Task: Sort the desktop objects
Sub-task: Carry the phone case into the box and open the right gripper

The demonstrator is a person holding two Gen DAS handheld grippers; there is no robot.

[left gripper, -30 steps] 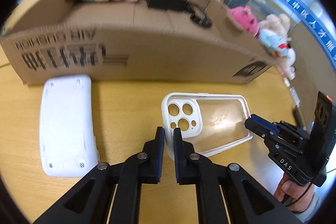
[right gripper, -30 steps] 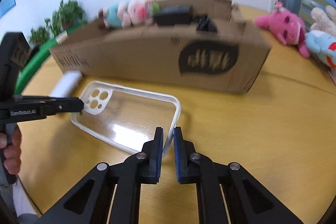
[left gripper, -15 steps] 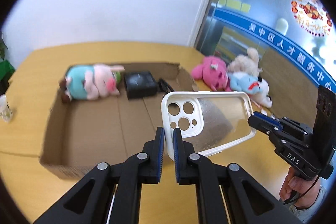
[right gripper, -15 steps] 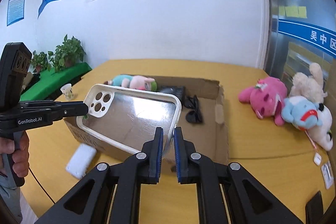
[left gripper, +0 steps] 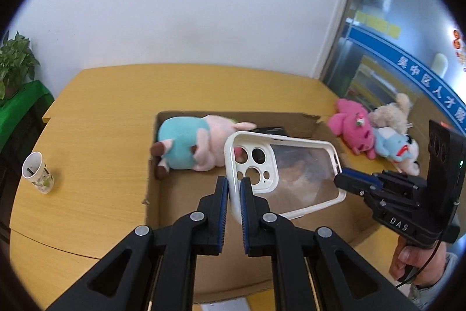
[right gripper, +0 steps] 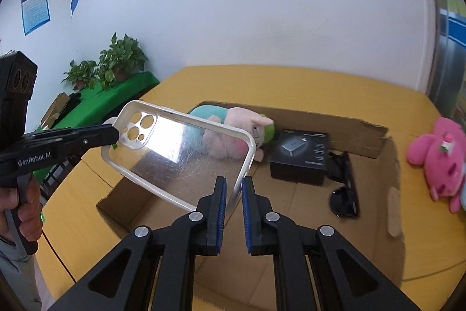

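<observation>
Clear phone case (left gripper: 294, 182) held in the air above open cardboard box (right gripper: 390, 165), left claw (left gripper: 234, 194) pinching its camera end, right claw (right gripper: 234, 194) pinching the opposite end, plush pig (left gripper: 192, 147) inside box

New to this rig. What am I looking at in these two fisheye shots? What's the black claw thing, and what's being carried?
There is no robot arm here. A person holds one hand-held gripper in each hand, and each has a fisheye camera looking forward along its two fingers.

The left view shows the left hand-held gripper up close, with the right hand-held gripper off to its side. The right view is the mirror of that, with the left one coming in from the side.

Both are shut on a clear phone case with a white rim, one at each end, holding it in the air above an open cardboard box.

In the box lie a pig plush, a small black box and sunglasses. On the yellow table are a paper cup and more plush toys.
</observation>
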